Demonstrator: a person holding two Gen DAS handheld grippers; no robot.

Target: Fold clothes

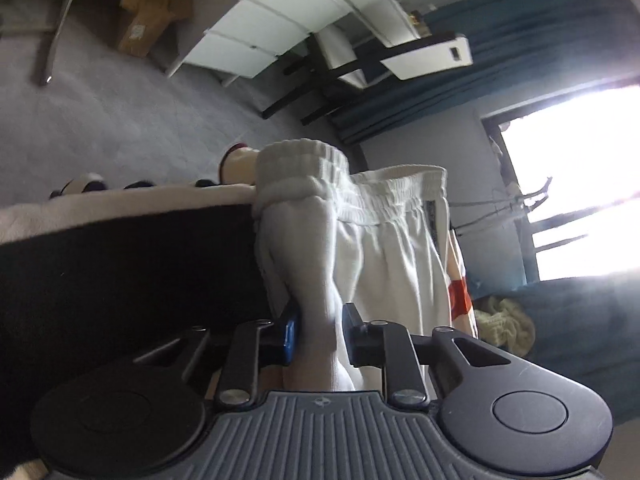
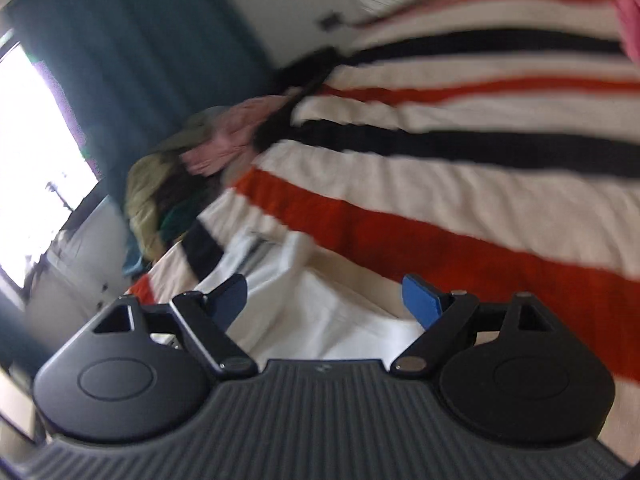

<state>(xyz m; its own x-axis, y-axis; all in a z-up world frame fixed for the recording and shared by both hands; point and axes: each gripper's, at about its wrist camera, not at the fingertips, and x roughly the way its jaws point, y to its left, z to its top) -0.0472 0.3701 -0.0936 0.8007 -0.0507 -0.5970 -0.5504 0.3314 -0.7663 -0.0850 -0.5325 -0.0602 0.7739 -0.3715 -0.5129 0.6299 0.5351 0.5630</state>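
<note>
L gripper (image 1: 320, 332) tight on white shorts (image 1: 384, 240), R gripper (image 2: 328, 300) wide open over striped blanket (image 2: 460, 152), nothing held.

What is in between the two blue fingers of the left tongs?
A bunched fold of the white shorts sits squeezed between the fingers of the left tongs. The left wrist view shows it.

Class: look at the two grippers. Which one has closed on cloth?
The left gripper: its jaws pinch the white shorts. The right gripper stands wide open above white cloth, holding nothing.
</note>
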